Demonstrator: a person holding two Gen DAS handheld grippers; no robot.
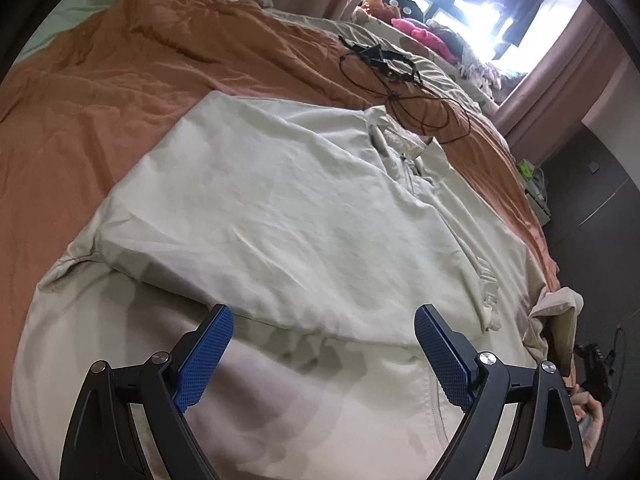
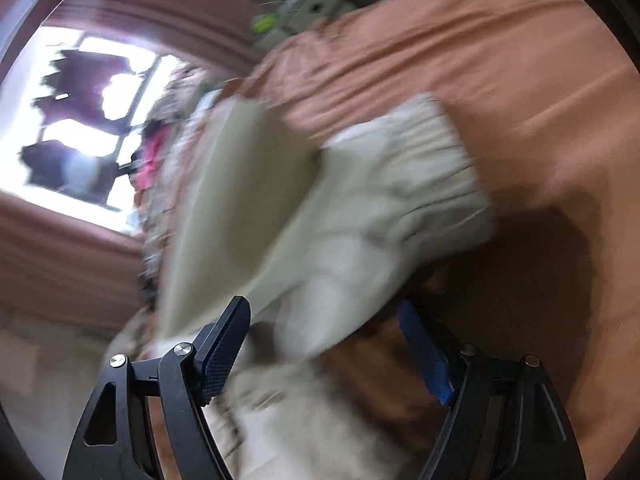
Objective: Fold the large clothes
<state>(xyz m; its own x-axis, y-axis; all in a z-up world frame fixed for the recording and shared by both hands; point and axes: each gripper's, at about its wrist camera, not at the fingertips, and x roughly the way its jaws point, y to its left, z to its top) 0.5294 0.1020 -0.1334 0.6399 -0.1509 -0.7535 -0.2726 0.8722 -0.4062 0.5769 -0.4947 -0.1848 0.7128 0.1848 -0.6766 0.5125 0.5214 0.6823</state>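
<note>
A large pale beige jacket (image 1: 280, 208) lies spread on the bed, its left part folded over the body, zipper and collar toward the far right. My left gripper (image 1: 323, 314) hovers open just above the folded edge, nothing between its blue pads (image 1: 208, 356). In the blurred right wrist view, a beige sleeve with a ribbed cuff (image 2: 416, 168) hangs over the edge of the orange bedcover (image 2: 500, 60). My right gripper (image 2: 324, 308) is open, the sleeve cloth lying between and beyond its fingers; the pads do not press on it.
An orange cover (image 1: 100, 92) spreads over the bed. A tangle of black cable (image 1: 396, 80) lies behind the jacket. Piled clothes (image 1: 424, 32) sit under a bright window. A person's hand (image 1: 588, 416) shows at the right edge, over a dark floor.
</note>
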